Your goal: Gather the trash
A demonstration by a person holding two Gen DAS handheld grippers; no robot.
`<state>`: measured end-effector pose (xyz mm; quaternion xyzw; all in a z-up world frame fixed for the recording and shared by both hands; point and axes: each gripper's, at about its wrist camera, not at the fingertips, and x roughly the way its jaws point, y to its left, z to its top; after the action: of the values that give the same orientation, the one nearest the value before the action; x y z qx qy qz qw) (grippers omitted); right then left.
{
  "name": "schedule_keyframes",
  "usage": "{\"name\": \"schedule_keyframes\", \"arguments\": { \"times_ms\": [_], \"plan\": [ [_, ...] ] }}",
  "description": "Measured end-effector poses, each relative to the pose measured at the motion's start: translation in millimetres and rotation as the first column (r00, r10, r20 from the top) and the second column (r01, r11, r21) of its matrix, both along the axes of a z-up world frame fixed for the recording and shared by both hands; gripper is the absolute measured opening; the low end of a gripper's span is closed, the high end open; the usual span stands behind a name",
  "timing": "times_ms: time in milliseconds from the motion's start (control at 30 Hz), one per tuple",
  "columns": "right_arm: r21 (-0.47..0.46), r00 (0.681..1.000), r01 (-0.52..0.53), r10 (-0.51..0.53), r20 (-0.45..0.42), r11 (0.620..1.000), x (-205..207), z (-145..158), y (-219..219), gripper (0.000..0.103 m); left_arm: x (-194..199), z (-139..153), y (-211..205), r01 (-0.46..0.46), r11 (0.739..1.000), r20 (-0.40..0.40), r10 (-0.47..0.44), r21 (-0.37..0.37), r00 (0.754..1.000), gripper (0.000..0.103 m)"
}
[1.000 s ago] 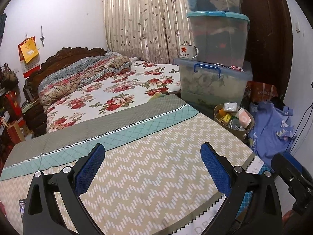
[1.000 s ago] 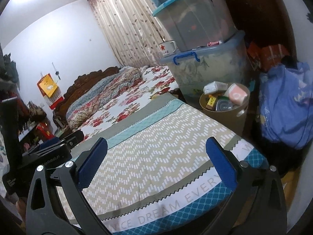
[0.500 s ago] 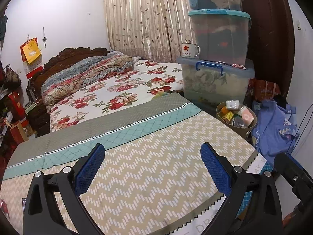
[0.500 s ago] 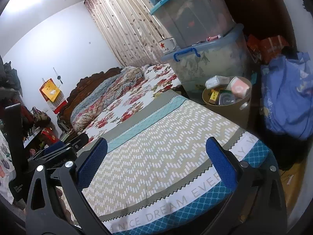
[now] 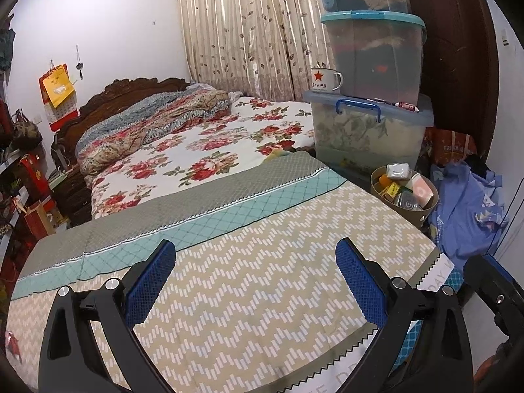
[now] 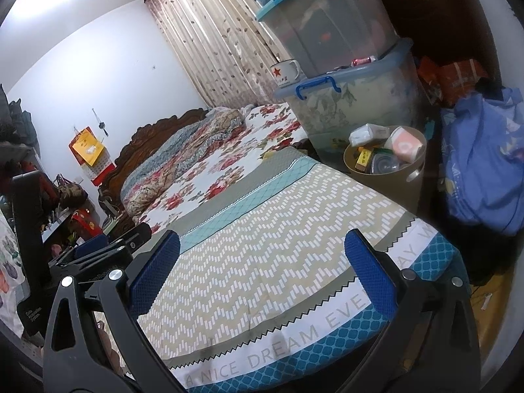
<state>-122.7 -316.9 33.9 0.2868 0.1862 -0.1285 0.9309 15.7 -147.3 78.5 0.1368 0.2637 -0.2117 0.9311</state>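
A tan trash bin (image 5: 404, 193) stands on the floor at the bed's far right corner, filled with packets, a pink box and a clear lid. It also shows in the right wrist view (image 6: 384, 160). My left gripper (image 5: 255, 281) is open and empty above the zigzag bed cover (image 5: 262, 278). My right gripper (image 6: 262, 271) is open and empty over the same cover (image 6: 278, 245), near its foot edge. Each gripper appears at the edge of the other's view. A small red scrap (image 5: 11, 344) lies at the cover's far left edge.
Stacked clear storage boxes (image 5: 370, 75) with a star-marked enamel mug (image 5: 326, 80) stand behind the bin. A blue cloth pile (image 5: 468, 209) lies right of the bin. A floral quilt (image 5: 147, 127) lies by the headboard. Cluttered shelves line the left wall.
Both grippers have drawn back slightly from the bin and tilted a little. Both stay open and empty.
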Motion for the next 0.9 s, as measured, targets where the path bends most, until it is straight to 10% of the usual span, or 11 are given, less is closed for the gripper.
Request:
{"name": "schedule_keyframes", "arguments": {
  "times_ms": [900],
  "plan": [
    [-0.010, 1.000, -0.005, 0.006, 0.003, 1.000, -0.8, 0.2, 1.0, 0.100, 0.7, -3.6, 1.5, -0.064, 0.997, 0.024, 0.063, 0.045, 0.998, 0.094]
  ]
}}
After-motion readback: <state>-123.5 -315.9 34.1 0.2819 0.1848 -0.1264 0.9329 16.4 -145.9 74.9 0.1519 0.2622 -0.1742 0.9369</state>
